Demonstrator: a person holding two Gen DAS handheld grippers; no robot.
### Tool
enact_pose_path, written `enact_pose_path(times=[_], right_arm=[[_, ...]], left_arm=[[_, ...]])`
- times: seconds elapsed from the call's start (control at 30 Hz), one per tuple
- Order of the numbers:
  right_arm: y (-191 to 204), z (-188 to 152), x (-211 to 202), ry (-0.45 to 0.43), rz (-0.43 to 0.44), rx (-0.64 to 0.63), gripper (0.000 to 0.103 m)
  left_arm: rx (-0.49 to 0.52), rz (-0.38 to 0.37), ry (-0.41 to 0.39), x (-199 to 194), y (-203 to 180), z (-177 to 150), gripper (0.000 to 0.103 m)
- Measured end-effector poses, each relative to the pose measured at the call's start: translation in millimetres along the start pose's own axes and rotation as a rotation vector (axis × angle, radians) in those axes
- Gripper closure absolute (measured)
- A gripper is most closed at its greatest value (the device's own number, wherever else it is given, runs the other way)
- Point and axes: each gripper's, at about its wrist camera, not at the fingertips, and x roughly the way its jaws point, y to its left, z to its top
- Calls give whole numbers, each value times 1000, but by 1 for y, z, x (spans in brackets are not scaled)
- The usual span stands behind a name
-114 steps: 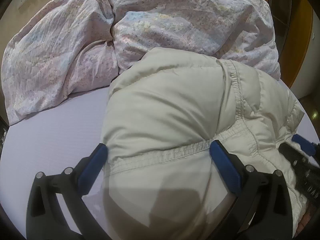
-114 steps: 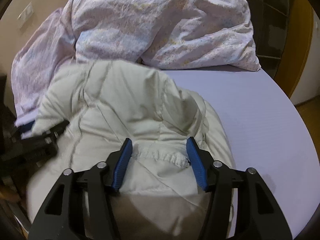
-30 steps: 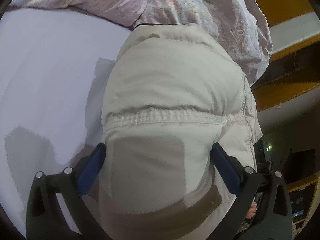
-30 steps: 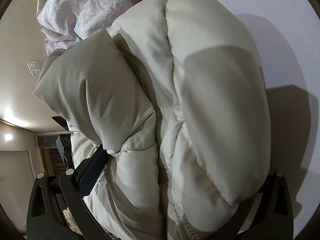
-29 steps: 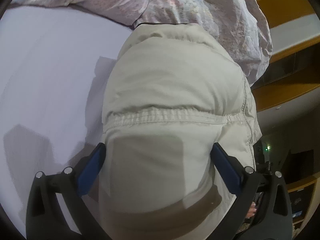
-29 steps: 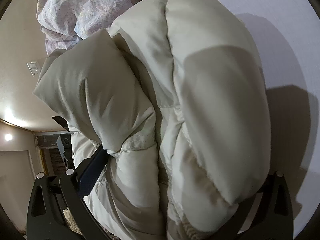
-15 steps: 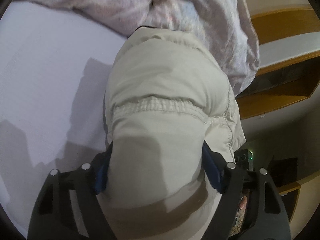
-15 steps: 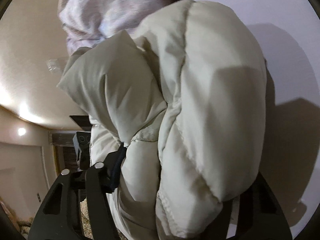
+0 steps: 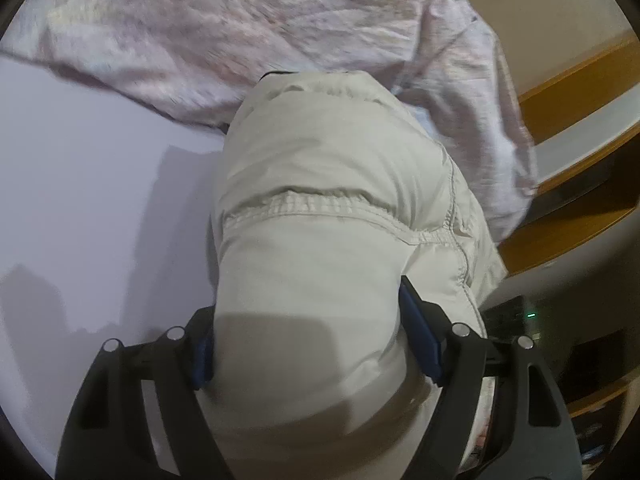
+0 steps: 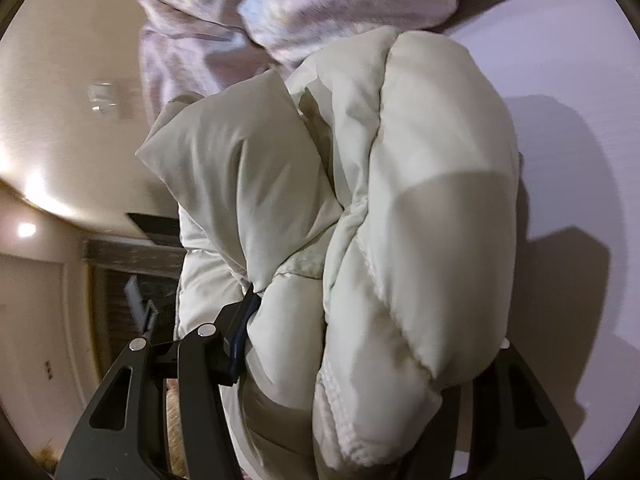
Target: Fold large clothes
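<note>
A cream puffy down jacket hangs bunched above the pale lilac bed sheet. My left gripper is shut on a thick fold of the jacket, blue pads pressed into both sides. In the right wrist view the jacket fills the middle as stacked puffy folds. My right gripper is shut on the jacket; its left blue pad shows, and its right finger is hidden behind the padding.
A crumpled pink floral duvet lies heaped at the far side of the bed, and it also shows in the right wrist view. Wooden shelving stands to the right. A beige wall with a socket plate is at the left.
Both grippers have closed from wide open onto the jacket. The views have tilted, and the jacket is lifted off the sheet toward the duvet.
</note>
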Motion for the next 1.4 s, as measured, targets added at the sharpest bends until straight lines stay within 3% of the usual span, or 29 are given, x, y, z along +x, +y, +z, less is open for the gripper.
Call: enact_pose_path(times=[0.07, 0.13, 0.2, 0.37, 0.43, 0.47, 0.53, 0.57, 0.73, 0.83, 1.13, 1.4], right_arm=[[-1, 0, 10, -18, -76, 6, 44], [-3, 0, 11, -42, -133, 23, 31], [-4, -3, 5, -48, -191, 22, 25], [4, -12, -38, -92, -308, -16, 21], [16, -17, -63, -161, -368, -65, 21], [22, -17, -70, -266, -410, -58, 21], [40, -16, -86, -348, -441, -104, 21], [51, -17, -89, -378, -446, -141, 23], [114, -10, -41, -370, -581, -385, 59], [128, -8, -9, -357, -672, -476, 69], [106, 15, 46, -370, -841, -490, 70], [80, 10, 57, -389, -862, -525, 70]], left_arm=[[32, 49, -9, 5, 5, 6, 28], [59, 80, -21, 7, 8, 7, 27], [82, 96, -26, 5, 4, 6, 26], [180, 151, -24, -9, -9, 2, 21], [228, 185, -63, -23, -15, 3, 15], [247, 200, -86, -30, -19, 4, 13], [277, 216, -123, -41, -29, 7, 10], [282, 217, -124, -42, -34, 9, 10], [350, 275, -92, -26, -63, 10, 10], [415, 311, -86, -14, -76, 1, 10], [533, 422, -102, 25, -81, -4, 6], [542, 438, -116, 51, -75, -6, 2]])
